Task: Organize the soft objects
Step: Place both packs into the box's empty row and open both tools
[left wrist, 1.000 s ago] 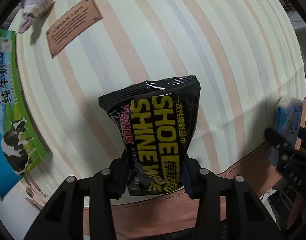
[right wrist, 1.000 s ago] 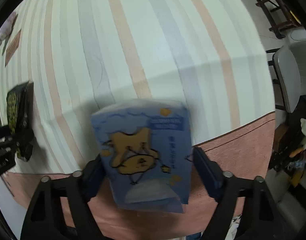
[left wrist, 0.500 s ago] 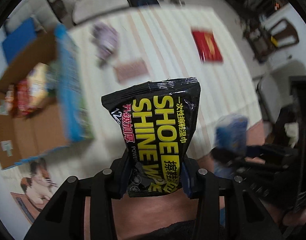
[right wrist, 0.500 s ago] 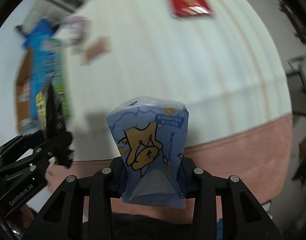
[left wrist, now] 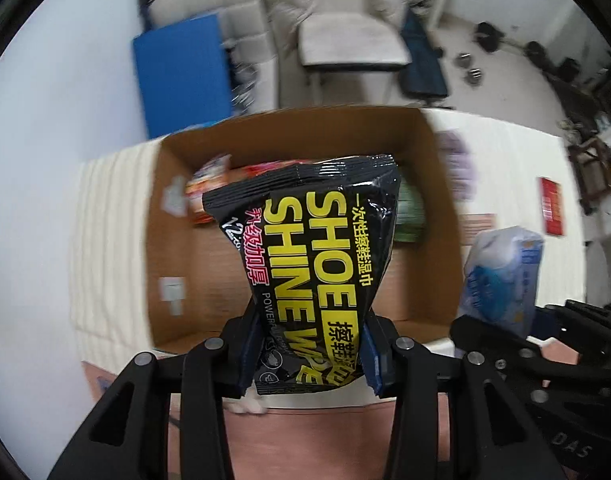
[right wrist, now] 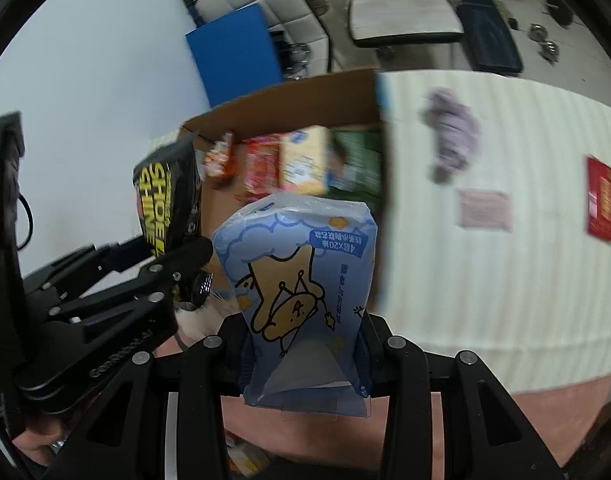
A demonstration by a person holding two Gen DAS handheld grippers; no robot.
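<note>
**Two packs aloft, one box waiting**

Two grippers each carry a soft pack over the worktop. The left gripper (left wrist: 309, 354) has its jaws clenched on the lower end of the black shoe-wipe pack (left wrist: 317, 256), which stands up between them and fills the middle of the left wrist view. The right gripper (right wrist: 303, 354) has its jaws clamped on the bottom of the blue tissue pack (right wrist: 301, 276), its cartoon print upside down to the camera.

Beyond the jaws, the open cardboard box (left wrist: 441, 216) sits on the striped worktop (right wrist: 485, 280). Inside it, several colourful packets (right wrist: 301, 160) already lie against the far wall, with bare cardboard floor nearer the camera. The wipe pack hangs directly above that opening; the tissue pack is near the box's right-hand wall, seemingly over or just beside the rim.

Farther out on the worktop lie a purple soft item (right wrist: 451, 140), a pinkish flat card (right wrist: 483, 210) and a red packet (right wrist: 601, 204), all well apart from the box and not yet put away.

The risks, as I judge them: both grippers are close together, so their frames could knock as they go for the same opening. The tissue pack, let go too near the wall, could catch the rim and tip out onto the worktop. Both packs are pinched only at one end and squash easily, so either could slip loose early.
</note>
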